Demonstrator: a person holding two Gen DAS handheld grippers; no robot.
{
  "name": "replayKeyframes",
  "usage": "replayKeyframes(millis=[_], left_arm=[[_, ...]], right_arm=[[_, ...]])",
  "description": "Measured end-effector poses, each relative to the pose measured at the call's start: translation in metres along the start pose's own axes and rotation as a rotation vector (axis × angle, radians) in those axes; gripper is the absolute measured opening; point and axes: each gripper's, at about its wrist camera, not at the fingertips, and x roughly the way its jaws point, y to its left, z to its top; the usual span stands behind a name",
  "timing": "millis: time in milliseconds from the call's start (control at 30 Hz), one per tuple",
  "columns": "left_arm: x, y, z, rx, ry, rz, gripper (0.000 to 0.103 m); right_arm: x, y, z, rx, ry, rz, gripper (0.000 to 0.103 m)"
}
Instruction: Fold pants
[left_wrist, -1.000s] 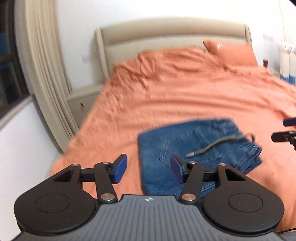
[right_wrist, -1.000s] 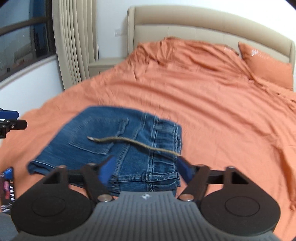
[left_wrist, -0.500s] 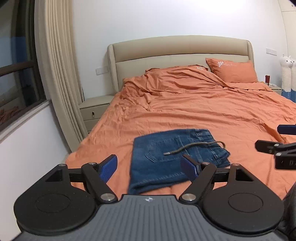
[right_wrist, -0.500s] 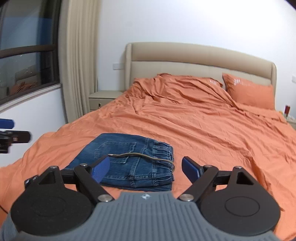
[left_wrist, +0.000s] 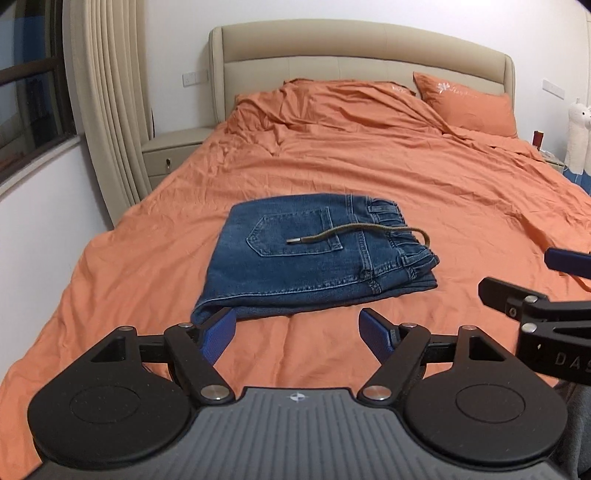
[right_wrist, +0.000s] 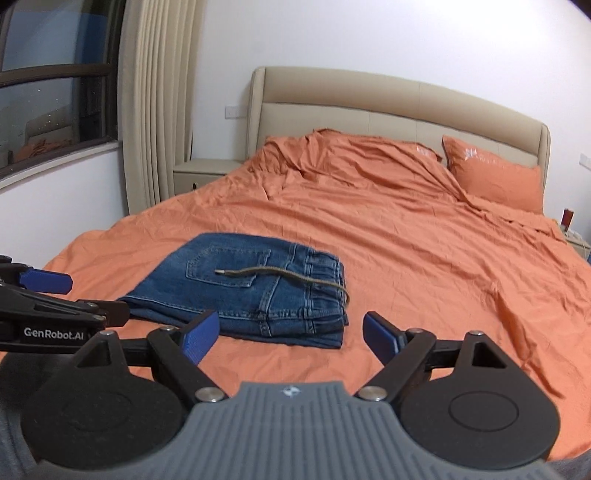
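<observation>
The blue denim pants lie folded into a compact rectangle on the orange bed sheet, back pocket up, with a brown drawstring lying across them. They also show in the right wrist view. My left gripper is open and empty, held back from the near edge of the pants. My right gripper is open and empty, also short of the pants. Each gripper shows at the edge of the other's view.
An orange pillow lies at the beige headboard. A beige nightstand and curtains stand left of the bed. A white llama toy stands at the right.
Both grippers have drawn back and up from the folded pants, so the pants look smaller and farther off. The left gripper's jaws have opened wider. The pants have not moved.
</observation>
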Motion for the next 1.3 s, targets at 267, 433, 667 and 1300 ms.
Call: replayKeyframes(millis=[267,433,667,1300], left_arm=[[0.023,-0.004,-0.006,0.020,0.047,0.022,0.087],[0.024,-0.001,-0.007,0.011,0.058,0.005,0.087],[0.023,0.000,-0.007,0.012,0.054,0.005,0.087],[0.019,-0.001,-0.006,0.014,0.048,0.009,0.086]], right_arm=[[0.037,0.000,-0.015,0.042,0.072,-0.020,0.081],[0.045,-0.001,-0.019,0.076,0.093,-0.017,0.081],[0.042,0.001,-0.018,0.056,0.078,-0.026,0.081],[0.030,0.004,-0.018,0.037,0.056,-0.030,0.081]])
